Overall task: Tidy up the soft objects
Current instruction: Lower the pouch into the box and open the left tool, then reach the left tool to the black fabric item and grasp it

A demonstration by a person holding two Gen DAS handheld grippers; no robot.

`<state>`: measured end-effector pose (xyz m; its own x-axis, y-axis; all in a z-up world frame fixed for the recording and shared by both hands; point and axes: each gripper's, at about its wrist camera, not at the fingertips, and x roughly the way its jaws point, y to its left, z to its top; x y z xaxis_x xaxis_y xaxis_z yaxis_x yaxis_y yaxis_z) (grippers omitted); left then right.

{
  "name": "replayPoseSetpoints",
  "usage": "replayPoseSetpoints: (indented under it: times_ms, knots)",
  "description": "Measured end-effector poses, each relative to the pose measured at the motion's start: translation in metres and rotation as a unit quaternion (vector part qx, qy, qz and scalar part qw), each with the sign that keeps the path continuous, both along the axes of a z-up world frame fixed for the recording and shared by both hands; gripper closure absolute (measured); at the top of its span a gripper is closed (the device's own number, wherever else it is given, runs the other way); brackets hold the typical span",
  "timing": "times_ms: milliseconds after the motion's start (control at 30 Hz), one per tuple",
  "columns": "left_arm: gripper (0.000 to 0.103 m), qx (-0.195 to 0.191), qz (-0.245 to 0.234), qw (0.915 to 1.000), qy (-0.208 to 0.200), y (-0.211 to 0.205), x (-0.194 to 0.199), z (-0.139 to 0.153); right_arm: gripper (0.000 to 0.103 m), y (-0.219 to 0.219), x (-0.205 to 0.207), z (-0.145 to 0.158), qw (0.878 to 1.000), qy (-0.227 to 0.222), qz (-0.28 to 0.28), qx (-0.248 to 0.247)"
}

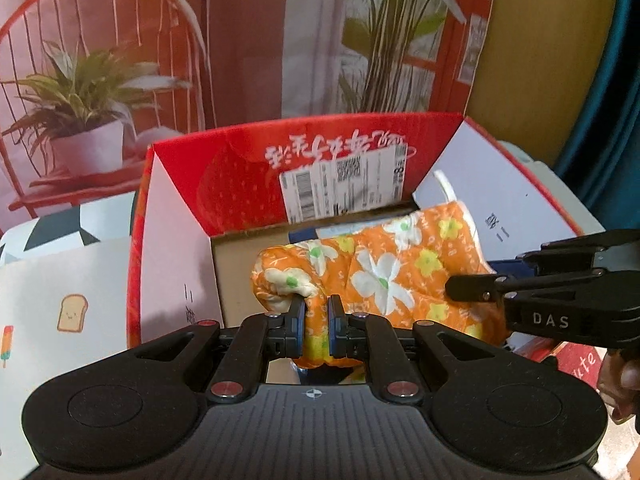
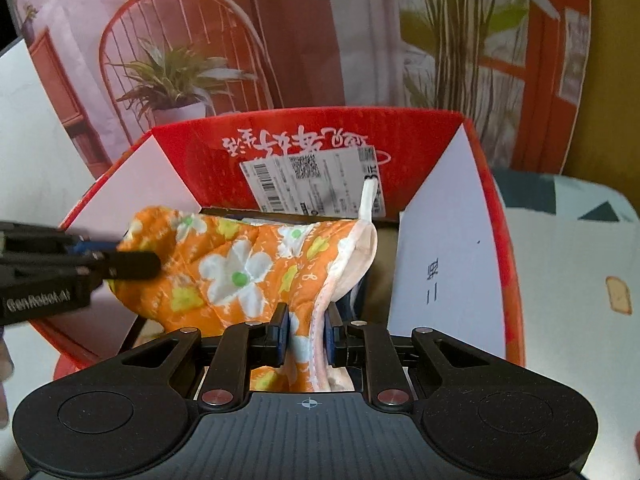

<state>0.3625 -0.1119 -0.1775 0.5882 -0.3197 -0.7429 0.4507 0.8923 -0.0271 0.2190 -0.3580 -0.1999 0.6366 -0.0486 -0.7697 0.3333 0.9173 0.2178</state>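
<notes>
1. Printed backdrop (image 1: 120, 80) with red chair and potted plants, standing behind everything.
2. Open red cardboard box (image 1: 360, 148) with white inner flaps and a shipping label (image 1: 344, 184) on its far flap, resting on a white patterned tablecloth (image 1: 60, 280).
3. Orange quilted oven mitt (image 1: 384, 276) with white and yellow flowers, stretched over the box opening between both grippers, white hanging loop (image 2: 368, 196) at the cuff.
4. Left gripper (image 1: 316, 320) pinched narrow on the mitt's fingertip end, fabric bunched between the pads.
5. Right gripper (image 2: 306, 332) clamped on the white-trimmed cuff edge, fingers close together.
</notes>
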Motion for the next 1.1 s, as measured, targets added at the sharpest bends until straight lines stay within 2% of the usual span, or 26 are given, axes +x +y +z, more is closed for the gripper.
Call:
replayPoseSetpoints:
  times_ms: [200, 267, 333, 367, 467, 533, 633, 833, 1100]
  knots:
    - [0.088, -0.005, 0.001, 1.0000, 0.007, 0.003, 0.003, 0.002, 0.082, -0.002, 0.004, 0.001, 1.000, 0.013, -0.008, 0.001]
    - [0.082, -0.017, 0.003, 0.9999, 0.001, 0.006, 0.003, 0.008, 0.074, 0.001, 0.005, 0.003, 0.999, 0.021, -0.016, -0.022]
    - [0.068, -0.028, 0.006, 0.9996, -0.002, 0.012, 0.000, 0.015, 0.071, 0.005, 0.003, 0.007, 0.999, 0.017, -0.014, -0.037]
    - [0.065, -0.031, 0.009, 0.9995, -0.006, 0.014, -0.002, 0.018, 0.070, 0.006, 0.002, 0.010, 0.999, 0.014, -0.015, -0.041]
    - [0.061, -0.035, 0.016, 0.9991, -0.021, 0.020, -0.012, 0.028, 0.060, 0.009, -0.005, 0.022, 0.998, -0.004, -0.026, -0.059]
    - [0.061, -0.036, 0.020, 0.9988, -0.028, 0.024, -0.021, 0.034, 0.048, 0.013, -0.011, 0.030, 0.997, -0.018, -0.033, -0.073]
    - [0.057, -0.038, 0.026, 0.9980, -0.044, 0.030, -0.037, 0.044, 0.048, 0.020, -0.024, 0.043, 0.995, -0.040, -0.037, -0.081]
    - [0.056, -0.059, 0.041, 0.9956, -0.060, 0.053, -0.081, 0.052, 0.048, 0.044, -0.061, 0.060, 0.991, -0.095, -0.048, -0.081]
    - [0.057, -0.067, 0.058, 0.9949, -0.047, 0.084, -0.140, 0.028, 0.049, 0.091, -0.111, 0.054, 0.988, -0.132, -0.042, -0.074]
